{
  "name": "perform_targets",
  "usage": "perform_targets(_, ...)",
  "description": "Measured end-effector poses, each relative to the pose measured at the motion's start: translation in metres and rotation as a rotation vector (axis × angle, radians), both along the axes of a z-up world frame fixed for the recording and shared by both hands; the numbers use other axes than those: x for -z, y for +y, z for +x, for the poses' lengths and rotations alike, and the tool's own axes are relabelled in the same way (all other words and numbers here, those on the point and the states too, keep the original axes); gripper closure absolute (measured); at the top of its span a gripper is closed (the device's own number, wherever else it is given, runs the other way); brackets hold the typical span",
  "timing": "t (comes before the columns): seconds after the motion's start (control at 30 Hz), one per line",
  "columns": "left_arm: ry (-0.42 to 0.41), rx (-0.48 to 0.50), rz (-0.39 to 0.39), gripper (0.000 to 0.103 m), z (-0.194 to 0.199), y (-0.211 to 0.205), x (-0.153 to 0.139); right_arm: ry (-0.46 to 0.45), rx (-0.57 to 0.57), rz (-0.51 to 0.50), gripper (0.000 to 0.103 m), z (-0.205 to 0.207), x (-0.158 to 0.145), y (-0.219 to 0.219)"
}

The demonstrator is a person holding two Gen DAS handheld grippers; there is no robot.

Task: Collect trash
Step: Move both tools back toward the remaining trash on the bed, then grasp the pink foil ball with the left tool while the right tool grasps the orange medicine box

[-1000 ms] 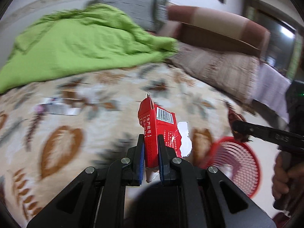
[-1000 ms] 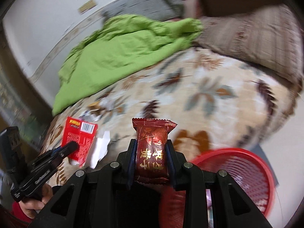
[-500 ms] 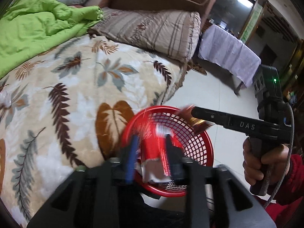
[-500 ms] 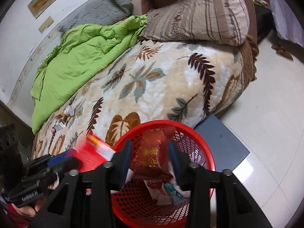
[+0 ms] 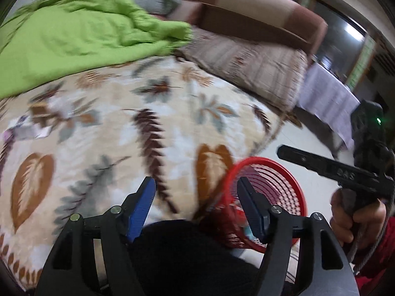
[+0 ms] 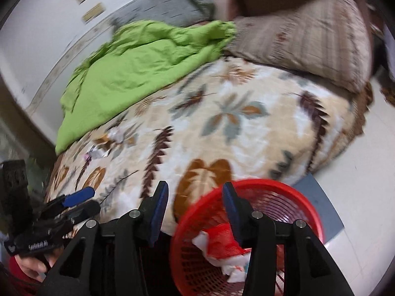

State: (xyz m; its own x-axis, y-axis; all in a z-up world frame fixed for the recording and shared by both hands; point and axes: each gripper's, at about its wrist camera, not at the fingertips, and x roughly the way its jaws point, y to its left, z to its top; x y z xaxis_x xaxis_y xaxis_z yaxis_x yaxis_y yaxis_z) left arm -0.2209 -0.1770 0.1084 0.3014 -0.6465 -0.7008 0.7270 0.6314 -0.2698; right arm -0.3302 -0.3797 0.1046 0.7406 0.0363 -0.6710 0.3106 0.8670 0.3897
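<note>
Left gripper (image 5: 196, 207): jaws opening, nothing between the blue pads (image 5: 142, 206), only the leaf-print blanket (image 5: 128, 133) behind them. Right gripper (image 6: 195, 212): jaws parted and empty, the rim of the red basket (image 6: 291, 185) visible through the gap.

The red basket stands on the floor against the side of the bed, just below both grippers. In the right wrist view it holds red wrappers and white paper (image 6: 222, 244) near the bottom; individual items cannot be told apart through the mesh and blur.

Remaining trash: a small pale wrapper (image 5: 27, 132) lies on the blanket, well apart from the basket, near the edge of the green quilt (image 5: 74, 34). The right wrist view shows what appears to be the same litter (image 6: 95, 151) in the same area. Both pictures are blurred; other small pieces cannot be ruled out.

Assessment: part of the collection is done, with trash in the basket and both grippers free. At least one piece on the bed is left to fetch and drop in
</note>
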Motion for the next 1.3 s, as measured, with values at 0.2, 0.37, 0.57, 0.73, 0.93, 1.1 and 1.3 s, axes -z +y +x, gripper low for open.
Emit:
perform_targets(0.2,0.009,-0.169,-0.009,0.036,0.031,0.055,-0.001,-0.010,-0.134,-0.033,0.054,0.040,-0.007,0.042)
perform_targets(0.37,0.023,-0.283,-0.021,0.036,0.052,0.093,-0.002,0.004,-0.256,-0.023,0.054,0.078,-0.007,0.078)
perform_targets(0.57,0.021,-0.398,-0.023,0.036,0.077,0.137,-0.001,0.010,-0.357,-0.037,0.054,0.124,-0.010,0.113)
perform_targets(0.73,0.020,-0.511,-0.023,0.036,0.107,0.179,-0.002,0.024,-0.386,0.005,0.054,0.169,-0.007,0.125)
perform_targets(0.93,0.025,-0.640,-0.004,0.036,0.162,0.223,0.006,0.036,-0.385,0.053,0.053,0.209,-0.002,0.130)
perform_targets(1.1,0.061,-0.681,-0.005,0.036,0.223,0.237,0.025,0.029,-0.398,0.045,0.053,0.229,-0.003,0.138)
perform_targets(1.3,0.114,-0.686,-0.015,0.046,0.281,0.233,0.052,0.029,-0.409,0.023,0.053,0.247,-0.002,0.140)
